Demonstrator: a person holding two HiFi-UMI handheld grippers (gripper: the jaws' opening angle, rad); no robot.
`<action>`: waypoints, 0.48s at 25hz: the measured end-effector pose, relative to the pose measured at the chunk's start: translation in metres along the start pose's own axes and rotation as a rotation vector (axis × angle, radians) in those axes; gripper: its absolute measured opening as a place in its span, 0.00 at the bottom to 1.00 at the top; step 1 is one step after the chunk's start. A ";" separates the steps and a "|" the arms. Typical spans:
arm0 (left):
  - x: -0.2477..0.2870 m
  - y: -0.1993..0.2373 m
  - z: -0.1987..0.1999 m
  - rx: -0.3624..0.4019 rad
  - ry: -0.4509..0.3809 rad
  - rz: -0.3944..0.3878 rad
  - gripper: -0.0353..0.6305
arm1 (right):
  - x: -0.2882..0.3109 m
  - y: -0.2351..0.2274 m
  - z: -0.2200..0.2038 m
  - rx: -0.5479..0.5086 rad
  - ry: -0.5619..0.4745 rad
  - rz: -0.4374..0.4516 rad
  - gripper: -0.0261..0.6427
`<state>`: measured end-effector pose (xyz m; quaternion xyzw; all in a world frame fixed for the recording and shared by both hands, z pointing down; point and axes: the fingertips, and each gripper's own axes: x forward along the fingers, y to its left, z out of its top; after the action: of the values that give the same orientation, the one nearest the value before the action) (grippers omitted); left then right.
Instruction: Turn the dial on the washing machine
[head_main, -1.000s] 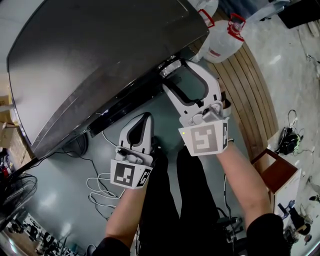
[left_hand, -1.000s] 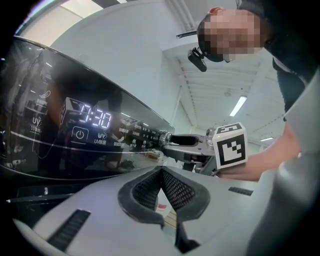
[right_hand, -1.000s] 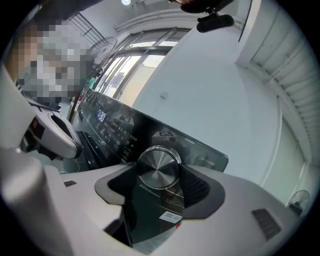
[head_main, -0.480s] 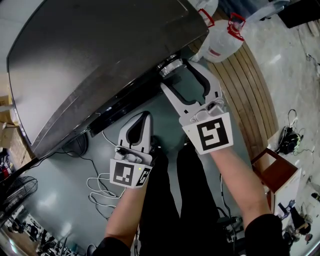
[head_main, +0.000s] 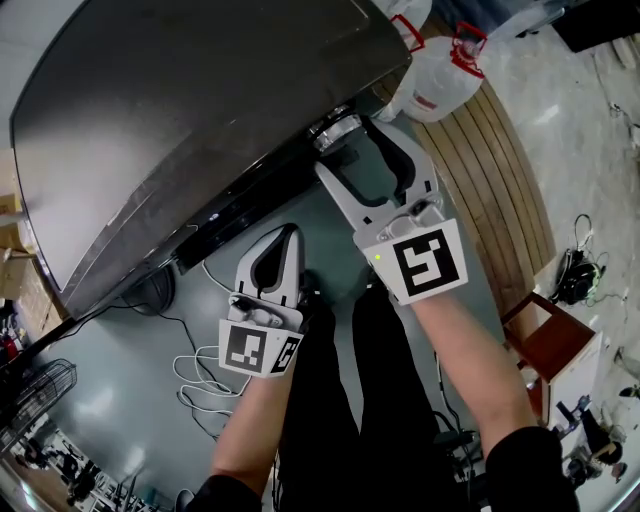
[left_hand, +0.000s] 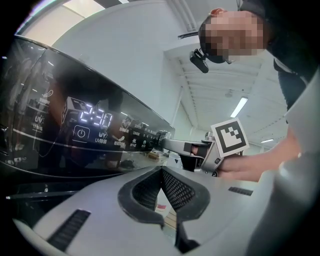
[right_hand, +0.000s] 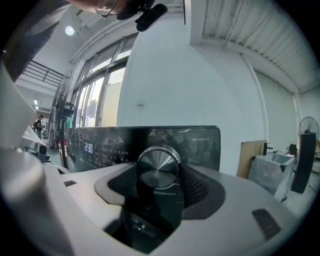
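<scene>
- Nearest, at the foot of the head view: dark trousers (head_main: 330, 400) and two bare forearms (head_main: 480, 350), seen from above.
- Just ahead, in the left hand: left gripper (head_main: 290, 232), jaws pressed together on nothing, tips aimed at the washer's front.
- Alongside and further forward, in the right hand: right gripper (head_main: 345, 140), marker cube (head_main: 420, 262) tilted, jaws pinching the dial (head_main: 335, 131) from both sides.
- Along the right gripper's own jaws: round brushed-metal dial, wedged between two black pads (right_hand: 197, 186), at the right end of a glossy black panel (right_hand: 200, 145).
- Leftward on the panel: lit display (left_hand: 96, 116) reading 2:30, with a power symbol (left_hand: 81, 132) just below.
- Above and beyond: washer (head_main: 180, 100), its dark grey top filling the upper left of the head view.
- Farther off: two white jugs (head_main: 440, 75) with red handles on wood planks (head_main: 500, 170) at the right.
- Down at the left: white cables (head_main: 195, 365) loose on the grey floor (head_main: 120, 400).
</scene>
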<state>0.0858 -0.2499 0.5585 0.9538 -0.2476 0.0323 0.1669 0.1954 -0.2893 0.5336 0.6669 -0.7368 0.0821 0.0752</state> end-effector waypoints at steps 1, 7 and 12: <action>0.000 0.000 0.000 -0.001 0.000 0.000 0.08 | 0.000 0.000 0.000 0.013 -0.002 0.001 0.46; 0.000 -0.001 -0.001 -0.004 -0.001 -0.003 0.08 | 0.001 0.000 0.000 0.063 -0.013 0.006 0.46; -0.001 -0.003 -0.003 -0.010 0.003 -0.004 0.08 | 0.001 -0.002 0.005 0.067 -0.067 0.025 0.46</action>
<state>0.0863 -0.2458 0.5601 0.9535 -0.2455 0.0324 0.1719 0.1974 -0.2914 0.5287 0.6623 -0.7439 0.0851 0.0272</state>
